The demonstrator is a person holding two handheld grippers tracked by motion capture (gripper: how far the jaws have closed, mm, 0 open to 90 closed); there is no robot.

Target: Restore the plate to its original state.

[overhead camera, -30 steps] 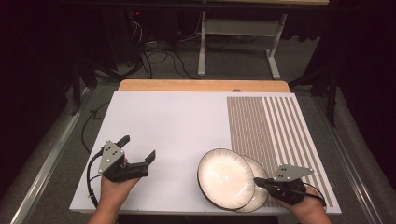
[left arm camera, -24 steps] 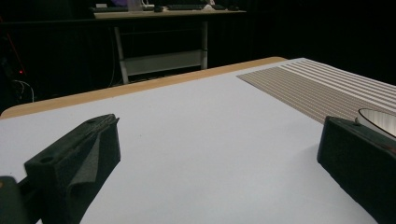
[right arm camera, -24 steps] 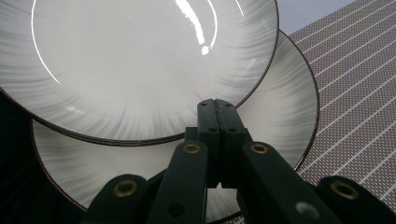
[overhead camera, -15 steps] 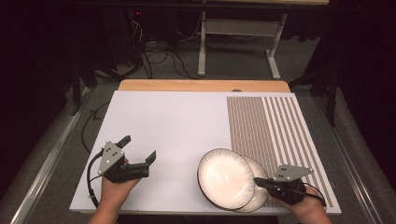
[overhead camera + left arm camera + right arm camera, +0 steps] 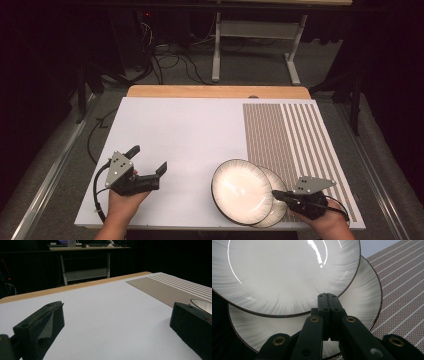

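Hovering left gripper (image 5: 150,167) jaws wide apart and empty, right gripper (image 5: 327,297) jaws together over lower plate (image 5: 362,297), upper plate (image 5: 287,272) beyond.

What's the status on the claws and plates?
Left claw open, over bare white mat. Right claw shut, tips above the lower plate, at the upper plate rim; grip unclear. Nothing in the way.
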